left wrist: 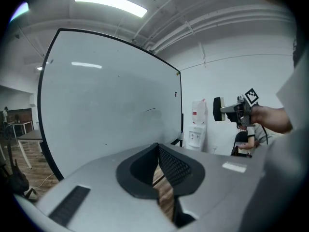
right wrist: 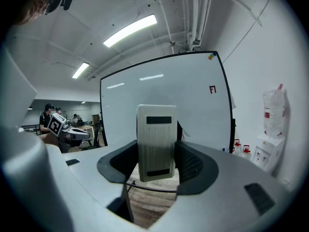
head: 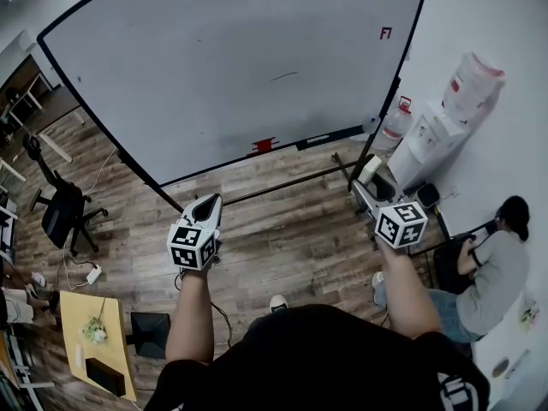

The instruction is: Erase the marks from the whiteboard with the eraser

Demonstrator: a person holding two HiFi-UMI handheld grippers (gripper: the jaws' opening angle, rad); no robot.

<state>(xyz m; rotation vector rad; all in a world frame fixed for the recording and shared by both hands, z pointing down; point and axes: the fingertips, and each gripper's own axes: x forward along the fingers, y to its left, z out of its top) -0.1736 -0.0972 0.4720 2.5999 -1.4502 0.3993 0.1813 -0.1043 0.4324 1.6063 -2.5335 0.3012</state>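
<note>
Right now the step in hand is looking like the reach toward the whiteboard [head: 223,67], which is filling the upper part of the head view. Both tools are hanging well short of it, low in the frame. To do this well, I judge the person should be turning the flat face of the eraser [right wrist: 156,143] square to the board. They should be aiming it at the short dark stroke [head: 284,76] at upper centre, then pressing evenly and wiping across it. Red lettering [head: 386,32] is showing at the board's upper right; whether it is meant to go, I cannot tell.

The right gripper [right wrist: 157,161] is clamping the eraser upright, jaws parted only to its width and touching both sides. The left gripper [left wrist: 158,151] is carrying nothing, its jaws meeting at the tips.
</note>
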